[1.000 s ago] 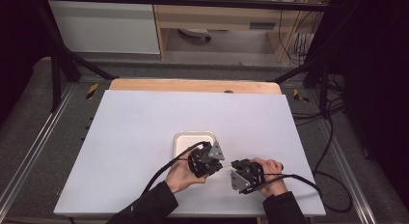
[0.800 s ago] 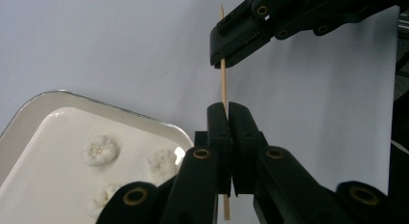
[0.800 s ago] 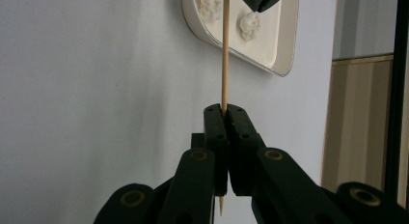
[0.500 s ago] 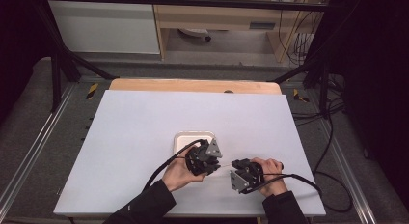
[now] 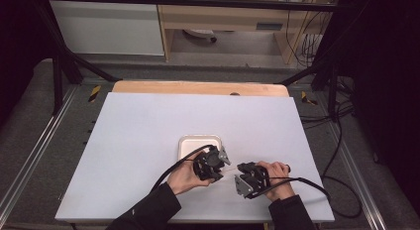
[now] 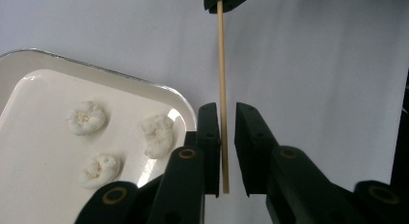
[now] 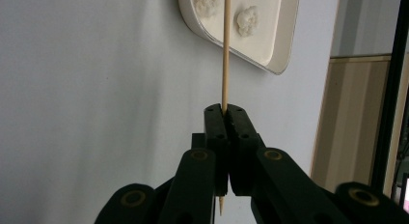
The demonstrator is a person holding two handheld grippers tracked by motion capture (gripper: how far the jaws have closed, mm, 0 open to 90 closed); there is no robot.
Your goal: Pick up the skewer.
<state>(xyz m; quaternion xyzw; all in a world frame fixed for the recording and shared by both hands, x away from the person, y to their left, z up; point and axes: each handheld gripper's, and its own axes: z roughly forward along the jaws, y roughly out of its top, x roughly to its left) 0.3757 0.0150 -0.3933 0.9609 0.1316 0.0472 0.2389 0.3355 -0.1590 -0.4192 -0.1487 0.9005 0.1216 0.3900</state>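
3 lumps point(image 6: 86, 117) in tray point(image 6: 43, 74)

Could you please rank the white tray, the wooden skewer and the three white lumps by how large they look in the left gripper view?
1. White tray, partly cut off by the frame.
2. Wooden skewer, long but very thin.
3. Three white lumps, too alike in size to rank.

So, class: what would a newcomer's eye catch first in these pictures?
A thin wooden skewer spans the two grippers near the table's front edge: the right gripper is clamped on it, while the left gripper stands open around its other end. Beside them sits a white tray holding three pale lumps.
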